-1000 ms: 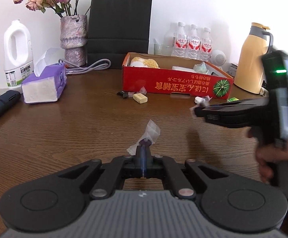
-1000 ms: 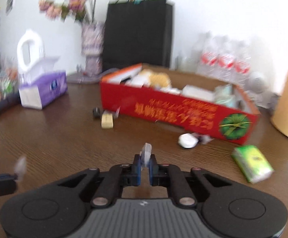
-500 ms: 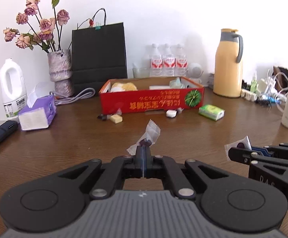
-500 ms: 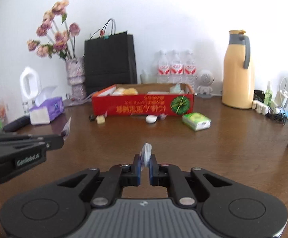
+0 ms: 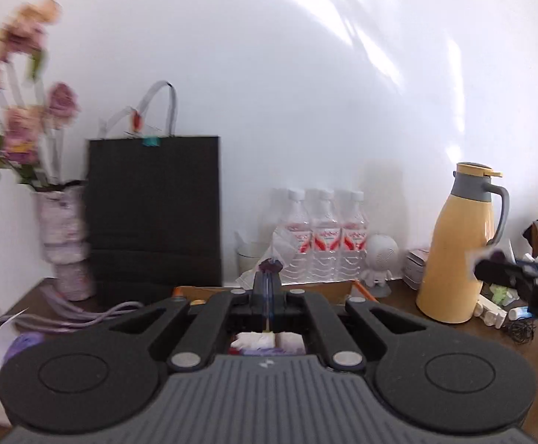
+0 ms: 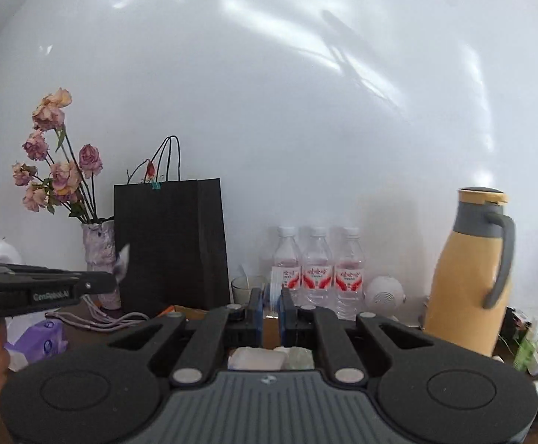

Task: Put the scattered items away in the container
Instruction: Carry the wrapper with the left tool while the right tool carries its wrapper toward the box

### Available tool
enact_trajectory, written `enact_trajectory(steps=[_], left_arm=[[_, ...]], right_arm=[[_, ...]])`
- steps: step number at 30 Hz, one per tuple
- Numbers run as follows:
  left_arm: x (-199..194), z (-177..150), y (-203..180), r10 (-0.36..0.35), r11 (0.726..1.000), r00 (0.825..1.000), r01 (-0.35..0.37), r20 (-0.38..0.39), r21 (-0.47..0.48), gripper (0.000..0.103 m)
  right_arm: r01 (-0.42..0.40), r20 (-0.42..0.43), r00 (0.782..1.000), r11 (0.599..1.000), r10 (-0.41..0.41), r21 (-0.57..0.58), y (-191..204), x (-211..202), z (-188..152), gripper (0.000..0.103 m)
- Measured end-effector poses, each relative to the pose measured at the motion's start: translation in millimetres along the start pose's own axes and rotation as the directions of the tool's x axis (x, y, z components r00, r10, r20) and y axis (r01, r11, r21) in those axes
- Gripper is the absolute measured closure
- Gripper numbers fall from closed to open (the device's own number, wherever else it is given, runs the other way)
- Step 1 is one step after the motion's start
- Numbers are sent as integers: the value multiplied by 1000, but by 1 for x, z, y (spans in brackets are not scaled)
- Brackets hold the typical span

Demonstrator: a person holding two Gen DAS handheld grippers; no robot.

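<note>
- Pinching a clear crinkled plastic wrapper with a dark sweet [image 5: 271, 265] between the closed pads of the left gripper [image 5: 267, 277]; wrapper poking up past the tips.
- Clamping a small whitish wrapped sweet [image 5: 485, 255] in the near-closed right gripper [image 6: 270, 298]; sweet showing plainly only in the left wrist view.
- Hanging both loads over the red-and-orange cardboard box [image 5: 194, 291]; box lying directly beneath and a little ahead of both sets of fingers, its contents showing through the gap behind each jaw.
- Judging the release as a straight downward drop; neither hand looking clearly nearer to the box.
</note>
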State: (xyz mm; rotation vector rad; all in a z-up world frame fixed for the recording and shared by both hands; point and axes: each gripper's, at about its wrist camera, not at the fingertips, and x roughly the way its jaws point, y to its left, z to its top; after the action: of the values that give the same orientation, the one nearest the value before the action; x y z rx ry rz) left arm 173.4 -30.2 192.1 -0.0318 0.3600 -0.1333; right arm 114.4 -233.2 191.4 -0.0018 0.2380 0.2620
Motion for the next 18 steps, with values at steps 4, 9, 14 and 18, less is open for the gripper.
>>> enact_trajectory(steps=[4, 9, 14, 18], left_arm=[[86, 26, 5, 8, 999, 984, 0, -180, 48, 101], [187, 2, 22, 3, 1000, 938, -2, -347, 2, 101], [242, -28, 39, 2, 999, 892, -22, -451, -40, 101], [256, -34, 43, 6, 1000, 887, -11, -461, -8, 100]], right_arm=[[-30, -200, 979, 1000, 29, -1, -19, 83, 33, 96], [-64, -399, 910, 990, 110, 128, -32, 190, 21, 96], [-34, -526, 844, 990, 100, 134, -23, 269, -18, 96], [-26, -593, 796, 986, 121, 165, -21, 314, -42, 95]])
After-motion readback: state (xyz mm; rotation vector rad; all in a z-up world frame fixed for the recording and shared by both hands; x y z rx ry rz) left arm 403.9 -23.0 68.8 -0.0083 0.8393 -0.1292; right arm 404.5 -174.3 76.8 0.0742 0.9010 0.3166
